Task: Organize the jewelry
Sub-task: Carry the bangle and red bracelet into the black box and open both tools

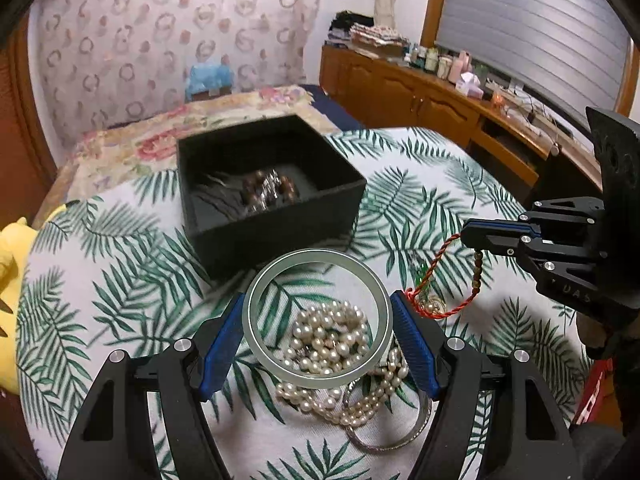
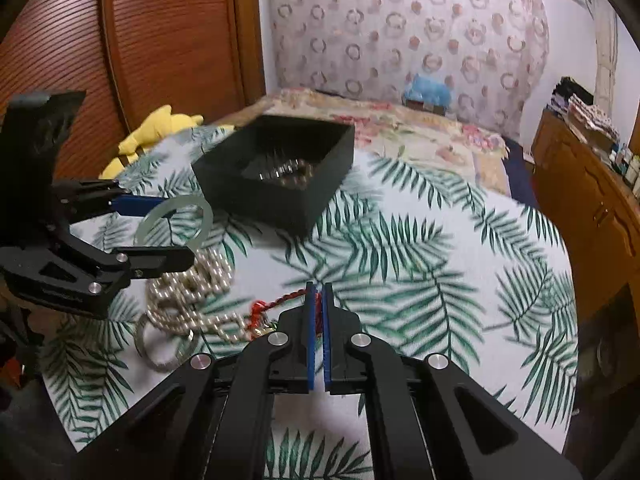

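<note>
My left gripper (image 1: 318, 314) is shut on a pale green jade bangle (image 1: 256, 332) and holds it above a heap of pearl necklaces (image 1: 332, 340), in front of the open black box (image 1: 280, 224). The box holds a brown bead bracelet (image 1: 272, 190) and silver pieces. My right gripper (image 2: 319, 290) is shut on a red cord bracelet (image 2: 280, 300), lifted just right of the pearls (image 2: 192, 284). In the left wrist view the cord (image 1: 436, 268) hangs from the right gripper (image 1: 470, 238). The left gripper (image 2: 176, 228) with the bangle (image 2: 204, 216) shows in the right wrist view.
A silver bangle (image 1: 384, 444) lies under the pearls on the palm-leaf cloth (image 1: 120, 300). A yellow plush toy (image 2: 156, 132) sits at the left edge. A floral bedspread (image 1: 132, 140) lies behind the box, a wooden sideboard (image 1: 420, 96) at right.
</note>
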### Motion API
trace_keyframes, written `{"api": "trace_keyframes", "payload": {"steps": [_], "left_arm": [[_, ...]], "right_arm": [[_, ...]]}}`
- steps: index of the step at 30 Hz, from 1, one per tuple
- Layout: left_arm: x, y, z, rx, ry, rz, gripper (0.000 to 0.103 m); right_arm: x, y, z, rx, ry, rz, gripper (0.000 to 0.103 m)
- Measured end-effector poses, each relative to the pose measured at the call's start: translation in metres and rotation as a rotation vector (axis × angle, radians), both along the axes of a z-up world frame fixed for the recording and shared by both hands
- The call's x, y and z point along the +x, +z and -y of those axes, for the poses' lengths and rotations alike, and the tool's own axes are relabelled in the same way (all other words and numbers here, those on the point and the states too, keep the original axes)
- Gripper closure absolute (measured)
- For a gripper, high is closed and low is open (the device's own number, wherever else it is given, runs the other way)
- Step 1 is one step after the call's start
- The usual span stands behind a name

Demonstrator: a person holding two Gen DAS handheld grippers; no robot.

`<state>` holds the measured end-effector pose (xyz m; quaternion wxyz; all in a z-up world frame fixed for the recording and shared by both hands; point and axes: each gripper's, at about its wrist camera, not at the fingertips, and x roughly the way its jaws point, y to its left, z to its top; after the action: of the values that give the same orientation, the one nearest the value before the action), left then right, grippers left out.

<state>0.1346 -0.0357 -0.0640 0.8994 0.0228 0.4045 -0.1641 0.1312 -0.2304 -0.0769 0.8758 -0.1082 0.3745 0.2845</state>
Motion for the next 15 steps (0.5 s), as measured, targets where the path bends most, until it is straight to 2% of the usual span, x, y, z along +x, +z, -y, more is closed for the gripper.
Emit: {"api": "trace_keyframes", "payload": {"steps": [15], "left_arm": [[0.017,0.025,-0.010,-0.004,0.030,0.075,0.034]], "right_arm": [[0.022,0.047,-0.022,0.032,0.039,0.125,0.100]]}}
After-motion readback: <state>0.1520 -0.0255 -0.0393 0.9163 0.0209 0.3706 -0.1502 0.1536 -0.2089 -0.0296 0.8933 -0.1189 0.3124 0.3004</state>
